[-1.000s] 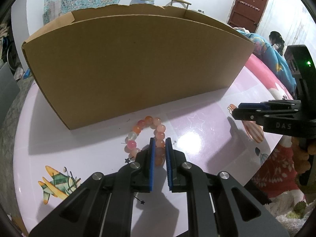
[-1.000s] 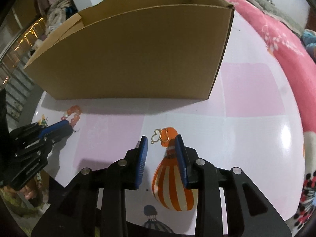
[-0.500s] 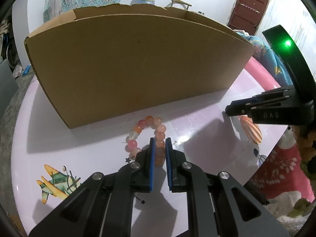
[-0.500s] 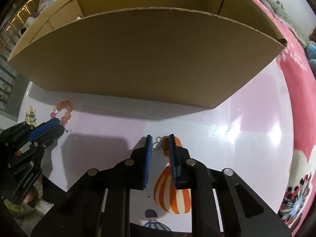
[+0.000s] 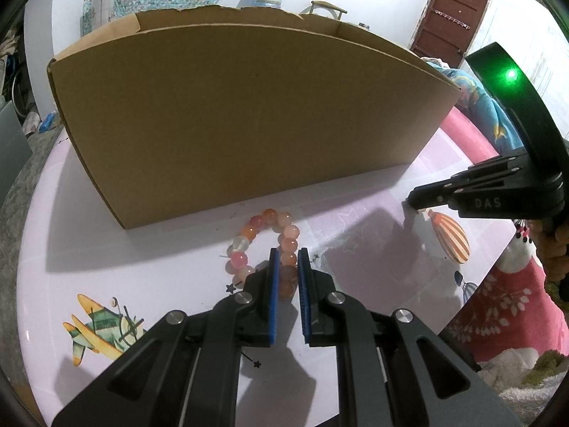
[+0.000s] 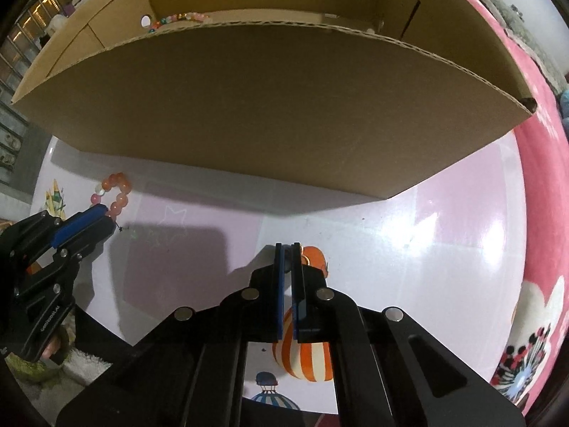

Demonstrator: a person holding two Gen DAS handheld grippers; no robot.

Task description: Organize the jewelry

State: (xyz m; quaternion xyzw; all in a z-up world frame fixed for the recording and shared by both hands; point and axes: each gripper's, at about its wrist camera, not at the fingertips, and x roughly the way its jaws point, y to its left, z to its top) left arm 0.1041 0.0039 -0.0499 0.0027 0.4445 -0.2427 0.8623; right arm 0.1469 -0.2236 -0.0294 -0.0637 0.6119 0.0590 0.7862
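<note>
Gripping the bead bracelet (image 5: 274, 245) in my left gripper (image 5: 287, 270), I have its blue pads pressed on the near beads while the rest of the loop lies on the table (image 5: 177, 277) just before the cardboard box (image 5: 249, 117); nothing here has changed from a second ago, bracelet and hand in the same place. My right gripper (image 6: 287, 254) is what differs: a second ago its jaws stood apart around a small gold earring beside the printed orange balloon (image 6: 306, 352), and they have just been closing, so that now the pads meet with almost no gap. Only a bit of gold wire (image 6: 304, 257) shows past the right pad, and I cannot tell whether the earring is truly pinched. That hand has also shifted toward the box, whose inside now shows from above. Counting: one bracelet on the table, one more string of coloured beads (image 6: 177, 19) inside the box at its left end, one earring, one box, two grippers. Printed on the tabletop are one plane (image 5: 103, 327) and two balloons, the second being small and blue (image 6: 268, 382).
</note>
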